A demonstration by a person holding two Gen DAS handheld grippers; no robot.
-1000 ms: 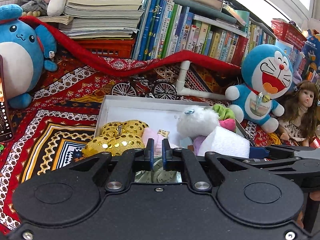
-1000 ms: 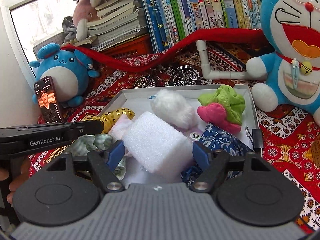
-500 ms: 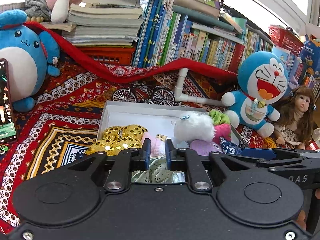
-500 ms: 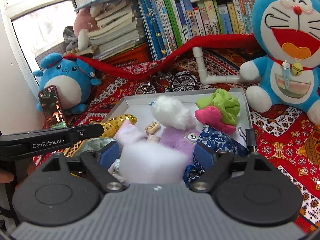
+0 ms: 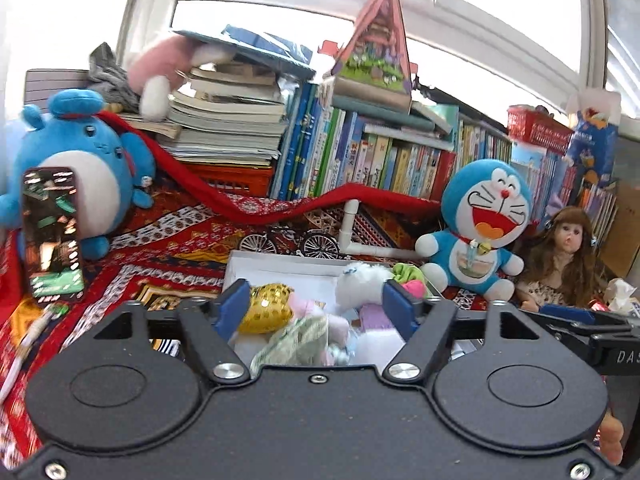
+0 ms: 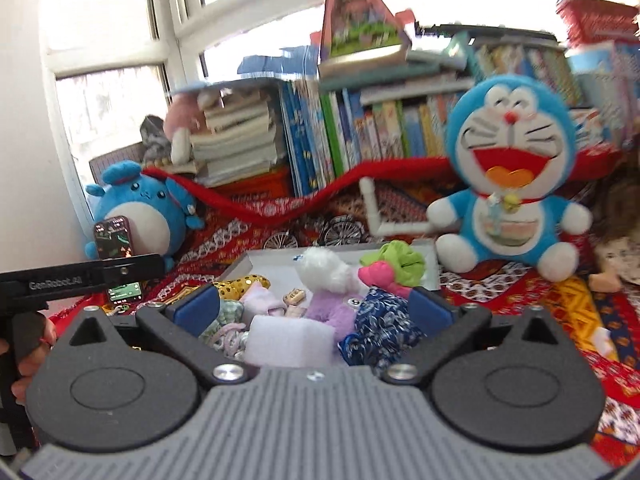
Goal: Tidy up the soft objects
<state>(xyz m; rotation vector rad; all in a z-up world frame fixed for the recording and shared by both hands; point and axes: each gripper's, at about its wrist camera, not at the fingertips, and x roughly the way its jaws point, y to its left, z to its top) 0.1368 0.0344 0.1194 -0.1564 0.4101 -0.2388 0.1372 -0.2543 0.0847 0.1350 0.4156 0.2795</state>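
Both tongs (image 5: 316, 306) (image 6: 314, 306) now opening, empty, raised.

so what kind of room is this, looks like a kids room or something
Probably a child's bedroom or play corner at home, set by a window. A crowded row of picture books lines the back, a Doraemon plush and a doll sit on a patterned red cloth, and a white box holds small soft toys.

**What Rings the Workspace**

Ahead of the tongs we see a patterned red cloth (image 5: 168, 240) with a miniature bicycle (image 5: 294, 242) and a white pipe elbow (image 5: 352, 232). Far left, a phone (image 5: 52, 240) leans on a blue round plush (image 5: 80, 168). Right sits a Doraemon plush (image 5: 484, 224) beside a doll (image 5: 560, 256). Behind stand books (image 5: 360, 156).
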